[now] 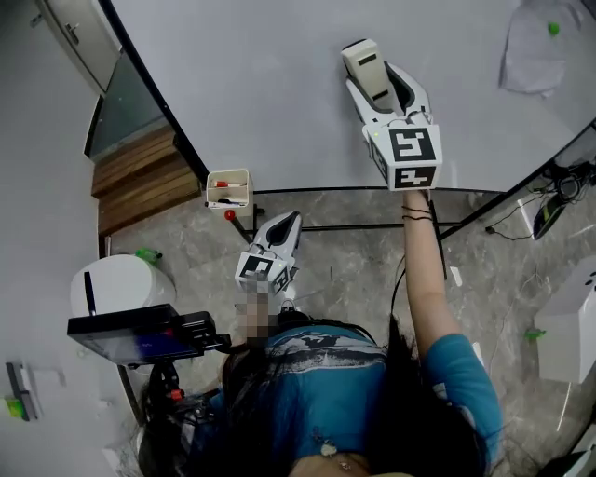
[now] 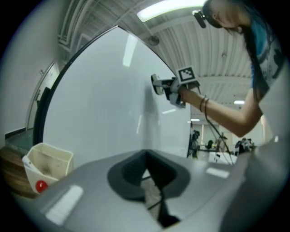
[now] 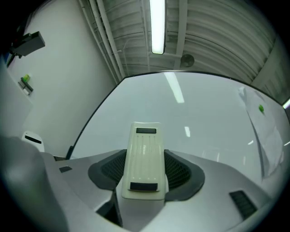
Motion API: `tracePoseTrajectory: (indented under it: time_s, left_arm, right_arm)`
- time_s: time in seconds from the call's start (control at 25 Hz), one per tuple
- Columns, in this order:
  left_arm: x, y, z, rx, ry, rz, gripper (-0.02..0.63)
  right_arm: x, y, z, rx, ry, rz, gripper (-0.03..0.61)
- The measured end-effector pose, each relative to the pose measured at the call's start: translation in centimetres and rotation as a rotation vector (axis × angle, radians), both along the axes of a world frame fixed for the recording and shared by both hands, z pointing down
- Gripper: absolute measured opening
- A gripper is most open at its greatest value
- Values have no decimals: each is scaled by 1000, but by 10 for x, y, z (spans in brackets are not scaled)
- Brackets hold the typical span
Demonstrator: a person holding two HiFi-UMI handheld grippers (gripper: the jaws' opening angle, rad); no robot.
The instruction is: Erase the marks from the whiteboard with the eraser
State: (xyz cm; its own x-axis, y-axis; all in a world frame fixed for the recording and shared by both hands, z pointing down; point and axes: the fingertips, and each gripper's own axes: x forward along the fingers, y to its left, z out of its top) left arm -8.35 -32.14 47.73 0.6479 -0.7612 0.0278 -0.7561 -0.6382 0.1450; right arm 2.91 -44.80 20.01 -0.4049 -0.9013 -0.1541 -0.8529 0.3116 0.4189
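Cream plastic eraser [image 3: 144, 158] sitting clamped between jaws of right gripper [image 3: 144, 181], held against whiteboard [image 3: 204, 118]. Probably light, rigid shell, slick sides; gripping mid-body looking safest. Left gripper [image 2: 152, 181] hanging low, jaws together, carrying nothing.

- The left gripper [image 2: 147, 174] fills the bottom of the frame at 6 o'clock, its dark jaws closed together with nothing between them.
- The whiteboard [image 2: 99, 104] spreads across the centre and left, white, with a dark frame curving along its 9 o'clock edge.
- A cream box [image 2: 49, 164] with a red round spot [image 2: 41, 186] on it sits at 8 o'clock.
- At 1 o'clock a person's hand [image 2: 183, 95] holds the right gripper [image 2: 163, 86], which carries the pale eraser [image 2: 155, 84] at the whiteboard.
- A ceiling light [image 2: 167, 9] glows at 12 o'clock.
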Motion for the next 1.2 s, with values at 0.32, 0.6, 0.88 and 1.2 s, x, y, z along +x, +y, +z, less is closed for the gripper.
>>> tracePoseTrajectory:
  time_s: [0.32,0.6,0.88,1.2]
  left_arm:
    - [9,4,-2,6,-23,29,3]
    - [5,-1,-1,4,-21,14,2]
    - [6,0,2,0,-16,11,3]
    - [-9,-5,10,-18,-18,-35,2]
  right_arm:
    - [62,-8,-76,131,-49,128,262]
    - [65,-9,-78,181,4,214,262]
    - [25,-13,-50,186,109,216,262]
    - [-55,-22,43,145,216,200,262]
